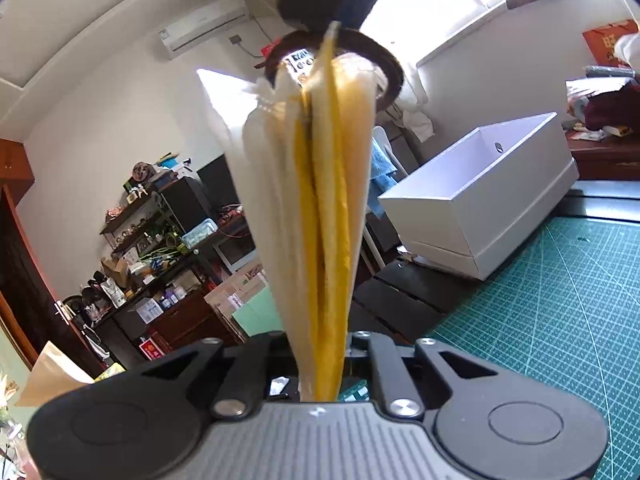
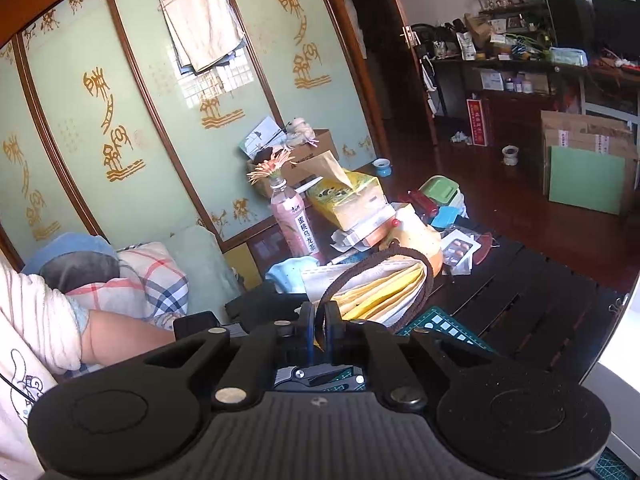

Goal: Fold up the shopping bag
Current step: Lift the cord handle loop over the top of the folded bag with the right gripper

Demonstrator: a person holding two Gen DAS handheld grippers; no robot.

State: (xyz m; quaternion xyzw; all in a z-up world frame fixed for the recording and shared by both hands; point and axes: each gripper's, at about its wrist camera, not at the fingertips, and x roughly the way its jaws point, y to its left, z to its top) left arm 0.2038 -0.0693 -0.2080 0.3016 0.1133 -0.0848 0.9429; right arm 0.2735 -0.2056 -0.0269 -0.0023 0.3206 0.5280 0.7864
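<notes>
The shopping bag (image 1: pixel 316 200) is folded into a narrow cream and yellow bundle. In the left wrist view it rises straight up from between my left gripper's (image 1: pixel 320 368) shut fingers. A dark brown handle loop (image 1: pixel 384 64) circles its far end, where my right gripper (image 1: pixel 320 0) shows as a dark shape. In the right wrist view the bag's folded layers (image 2: pixel 384 292) lie ahead, ringed by the brown handle loop (image 2: pixel 424 276). My right gripper (image 2: pixel 319 328) is shut on that loop, its blue pads pinching the strap. The bundle hangs in the air above the table.
A green cutting mat (image 1: pixel 560 300) covers the dark table (image 2: pixel 540 292). A white box (image 1: pixel 488 196) stands at its far edge. A pink drink bottle (image 2: pixel 296 224), a yellow tissue box (image 2: pixel 352 196) and clutter crowd the table's end. The person's arm (image 2: pixel 112 336) is at left.
</notes>
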